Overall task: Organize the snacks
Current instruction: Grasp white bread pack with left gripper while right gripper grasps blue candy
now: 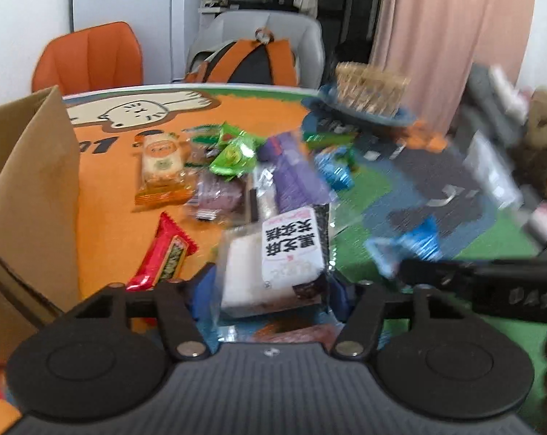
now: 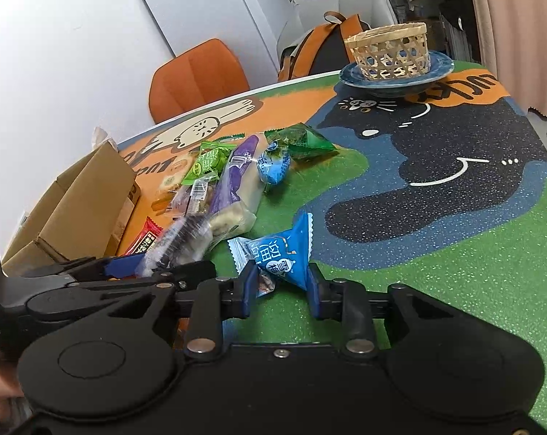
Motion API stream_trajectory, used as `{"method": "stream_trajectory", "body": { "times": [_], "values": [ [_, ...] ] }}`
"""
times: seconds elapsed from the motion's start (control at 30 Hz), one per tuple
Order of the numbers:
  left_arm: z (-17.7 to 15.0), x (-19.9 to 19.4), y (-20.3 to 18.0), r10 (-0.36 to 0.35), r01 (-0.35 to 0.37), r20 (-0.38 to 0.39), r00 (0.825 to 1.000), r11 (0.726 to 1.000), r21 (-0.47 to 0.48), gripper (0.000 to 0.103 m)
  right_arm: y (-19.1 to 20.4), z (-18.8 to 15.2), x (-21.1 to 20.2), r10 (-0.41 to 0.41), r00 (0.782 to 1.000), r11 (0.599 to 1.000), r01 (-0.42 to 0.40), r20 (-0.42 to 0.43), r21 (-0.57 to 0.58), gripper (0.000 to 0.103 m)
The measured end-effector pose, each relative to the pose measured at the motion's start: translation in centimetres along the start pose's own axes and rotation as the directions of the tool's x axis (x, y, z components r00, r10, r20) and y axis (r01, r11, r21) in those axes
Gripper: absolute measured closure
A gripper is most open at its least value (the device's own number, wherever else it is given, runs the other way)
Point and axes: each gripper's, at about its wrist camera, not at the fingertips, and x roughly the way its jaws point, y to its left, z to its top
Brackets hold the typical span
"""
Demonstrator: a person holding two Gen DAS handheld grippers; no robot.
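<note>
My left gripper point(image 1: 271, 290) is shut on a white snack packet with black lettering point(image 1: 277, 253), which stands tilted between the blue pads. In the right wrist view that packet point(image 2: 179, 243) is blurred at the left. My right gripper point(image 2: 282, 286) is shut on a blue triangular snack packet point(image 2: 284, 259), low over the green part of the mat. Loose snacks lie in a pile behind: a red bar point(image 1: 164, 257), a purple packet point(image 1: 295, 174), a green packet point(image 1: 233, 152), an orange and white packet point(image 1: 161, 166) and a round blue one point(image 2: 273, 166).
An open cardboard box point(image 1: 27, 199) stands at the left of the table. A woven basket point(image 2: 389, 50) sits on a blue plate point(image 2: 397, 81) at the far edge. Beyond the table are an orange chair point(image 2: 197, 76) and a backpack point(image 1: 251, 61) on a grey chair.
</note>
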Motion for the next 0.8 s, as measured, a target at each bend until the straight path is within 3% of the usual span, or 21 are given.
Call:
{"method": "stream_trajectory", "body": {
  "times": [0.23,0.8],
  "values": [
    [0.3,-1.2,0.3,-0.005,0.006,0.018,1.000,0.999,-0.032,0.048,0.4,0.1,-1.2,0.008,1.000,1.000,-0.007,0.027,-0.010,0.074],
    [2.7,-8.5,2.3,0.078,-0.070,0.197,0.977,0.996,-0.047,0.048,4.8,1.7,-2.7,0.090,0.992,0.994,-0.085,0.086,-0.063,0.074]
  ]
}}
